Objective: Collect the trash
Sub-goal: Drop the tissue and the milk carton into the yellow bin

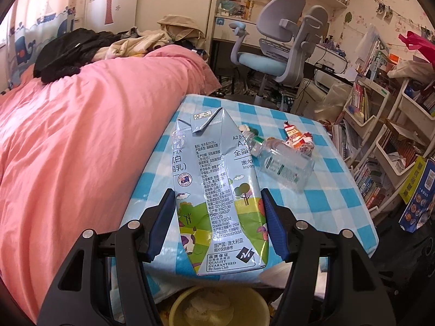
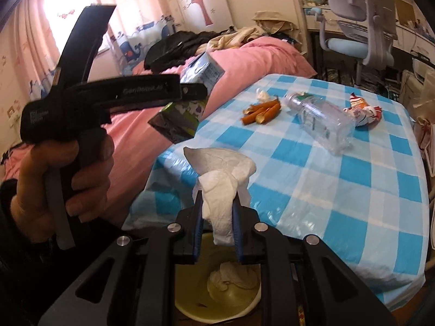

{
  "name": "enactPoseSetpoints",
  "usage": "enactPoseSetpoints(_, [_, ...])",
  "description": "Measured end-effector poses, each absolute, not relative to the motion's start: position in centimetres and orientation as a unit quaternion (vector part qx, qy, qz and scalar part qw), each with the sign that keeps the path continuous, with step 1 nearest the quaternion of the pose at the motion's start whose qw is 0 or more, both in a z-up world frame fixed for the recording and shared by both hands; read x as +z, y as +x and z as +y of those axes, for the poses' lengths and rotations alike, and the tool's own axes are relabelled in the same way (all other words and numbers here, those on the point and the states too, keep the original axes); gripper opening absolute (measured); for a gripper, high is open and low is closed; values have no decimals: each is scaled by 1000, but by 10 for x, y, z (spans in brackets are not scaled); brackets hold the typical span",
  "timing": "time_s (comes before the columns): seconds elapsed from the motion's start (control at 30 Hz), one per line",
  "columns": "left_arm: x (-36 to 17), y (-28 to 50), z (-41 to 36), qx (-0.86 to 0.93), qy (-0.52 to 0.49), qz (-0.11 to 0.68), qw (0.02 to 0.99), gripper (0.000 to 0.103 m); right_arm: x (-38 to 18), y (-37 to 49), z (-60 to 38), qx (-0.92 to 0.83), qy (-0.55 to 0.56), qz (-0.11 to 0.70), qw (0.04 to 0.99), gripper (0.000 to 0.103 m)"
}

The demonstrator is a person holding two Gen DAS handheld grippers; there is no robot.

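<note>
My left gripper (image 1: 217,198) is shut on a light blue milk carton (image 1: 214,179) and holds it in the air above a yellow bin (image 1: 258,307); the carton also shows in the right wrist view (image 2: 190,103). My right gripper (image 2: 217,195) is shut on a crumpled white tissue (image 2: 223,184) above the same yellow bin (image 2: 190,290), which holds another white tissue (image 2: 231,279). On the blue checked table (image 2: 339,179) lie a clear plastic bottle (image 2: 320,119), a red snack wrapper (image 2: 363,111), orange peel pieces (image 2: 262,112) and a small white scrap (image 2: 262,95).
A pink bed (image 1: 81,135) with clothes lies left of the table. A grey desk chair (image 1: 282,40) stands behind it. Shelves of books (image 1: 380,141) stand at the right. The person's hand (image 2: 62,176) holds the left gripper's handle at the left.
</note>
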State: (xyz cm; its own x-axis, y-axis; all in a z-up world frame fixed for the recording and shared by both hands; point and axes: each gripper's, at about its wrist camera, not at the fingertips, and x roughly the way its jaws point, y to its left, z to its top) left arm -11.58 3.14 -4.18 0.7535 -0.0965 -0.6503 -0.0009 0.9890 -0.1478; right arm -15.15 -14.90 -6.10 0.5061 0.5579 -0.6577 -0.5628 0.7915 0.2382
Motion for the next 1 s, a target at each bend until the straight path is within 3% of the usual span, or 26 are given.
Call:
enactPoseSetpoints(0.5, [-50, -141, 38, -16, -72, 360, 930, 60, -97, -182, -118, 359, -77, 433, 823, 22])
enactPoseSetpoints(0.7, [-56, -151, 39, -13, -66, 369, 927, 60, -97, -183, -125, 346, -75, 431, 830, 43])
enactPoseSetpoints(1.0, [-69, -171, 30, -11, -45, 387, 921, 60, -88, -185, -137, 332, -59, 418, 844, 51])
